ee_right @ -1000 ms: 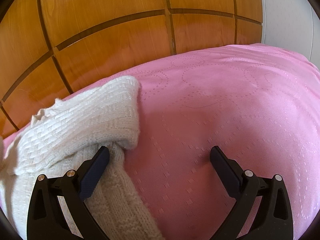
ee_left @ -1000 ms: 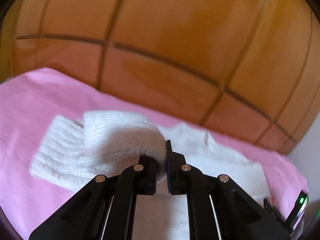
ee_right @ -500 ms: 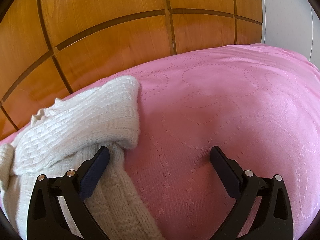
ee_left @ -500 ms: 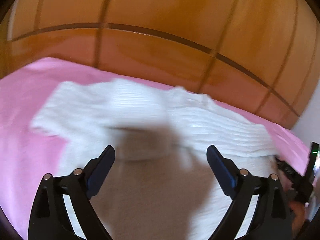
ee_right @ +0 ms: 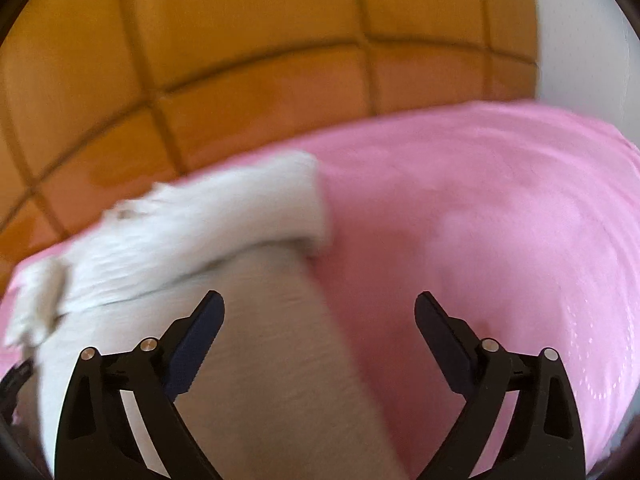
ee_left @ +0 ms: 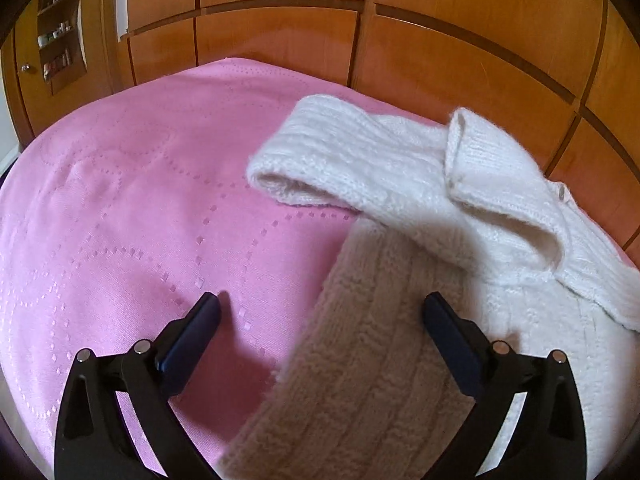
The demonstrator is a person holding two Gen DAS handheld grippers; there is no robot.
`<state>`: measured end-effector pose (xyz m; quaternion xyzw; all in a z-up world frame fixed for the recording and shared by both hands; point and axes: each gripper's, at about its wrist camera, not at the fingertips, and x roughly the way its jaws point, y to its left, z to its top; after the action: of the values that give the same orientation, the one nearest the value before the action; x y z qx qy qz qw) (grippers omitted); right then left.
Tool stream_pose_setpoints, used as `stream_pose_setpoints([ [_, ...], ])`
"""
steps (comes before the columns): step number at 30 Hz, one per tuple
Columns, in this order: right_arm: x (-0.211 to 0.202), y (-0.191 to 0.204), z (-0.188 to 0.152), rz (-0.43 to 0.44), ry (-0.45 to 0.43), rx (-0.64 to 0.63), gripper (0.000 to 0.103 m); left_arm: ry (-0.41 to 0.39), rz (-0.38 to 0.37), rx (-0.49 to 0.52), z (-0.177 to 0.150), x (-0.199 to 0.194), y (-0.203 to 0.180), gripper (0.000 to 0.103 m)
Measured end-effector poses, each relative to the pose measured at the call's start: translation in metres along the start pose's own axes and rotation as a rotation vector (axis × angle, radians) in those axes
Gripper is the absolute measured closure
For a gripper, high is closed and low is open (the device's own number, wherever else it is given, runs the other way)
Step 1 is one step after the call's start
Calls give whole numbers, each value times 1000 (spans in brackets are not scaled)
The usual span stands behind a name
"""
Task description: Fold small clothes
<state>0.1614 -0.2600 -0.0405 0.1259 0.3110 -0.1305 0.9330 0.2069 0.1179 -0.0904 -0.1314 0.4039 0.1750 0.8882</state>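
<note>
Left hand-held gripper (ee_left: 320, 316): jaws spread wide, empty, hovering low over the pink bedspread (ee_left: 132, 208) and straddling the sweater's left edge. The white knit sweater (ee_left: 400, 280) lies on the bed from 12 to 5 o'clock of that view, one sleeve (ee_left: 320, 164) folded across toward 11 o'clock. Judged light, soft, floppy and stretchy; best pinched at a ribbed cuff, hem or side edge. Right hand-held gripper (ee_right: 319, 316): jaws likewise wide apart, holding nothing, poised over the sweater's right edge; this view is blurred. Wooden panelling (ee_left: 280, 32) stands behind the bed.
</note>
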Motion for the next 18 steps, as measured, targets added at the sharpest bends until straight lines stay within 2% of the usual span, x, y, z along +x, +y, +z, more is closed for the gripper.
stream_pose_setpoints([
  [2, -18, 29, -5, 95, -48, -100, 9, -3, -5, -2, -2, -1, 2, 2],
  [4, -25, 65, -9, 198, -59, -223, 18, -2, -10, -6, -3, -2, 3, 2],
  [8, -19, 129, -14, 345, -2, -365, 30, -9, -14, -9, -3, -3, 0, 2],
  [9, -15, 148, -15, 374, 20, -398, 31, -9, -16, -12, -3, -4, 0, 2],
  [12, -5, 188, -19, 416, 56, -471, 31, -30, -30, -32, -5, -6, 5, 2],
  [14, 1, 218, -22, 435, 69, -536, 31, -33, 2, -30, -5, -8, 3, 2],
  [18, 14, 264, -28, 413, 76, -648, 31, -44, 17, -24, -9, -8, 1, 2],
])
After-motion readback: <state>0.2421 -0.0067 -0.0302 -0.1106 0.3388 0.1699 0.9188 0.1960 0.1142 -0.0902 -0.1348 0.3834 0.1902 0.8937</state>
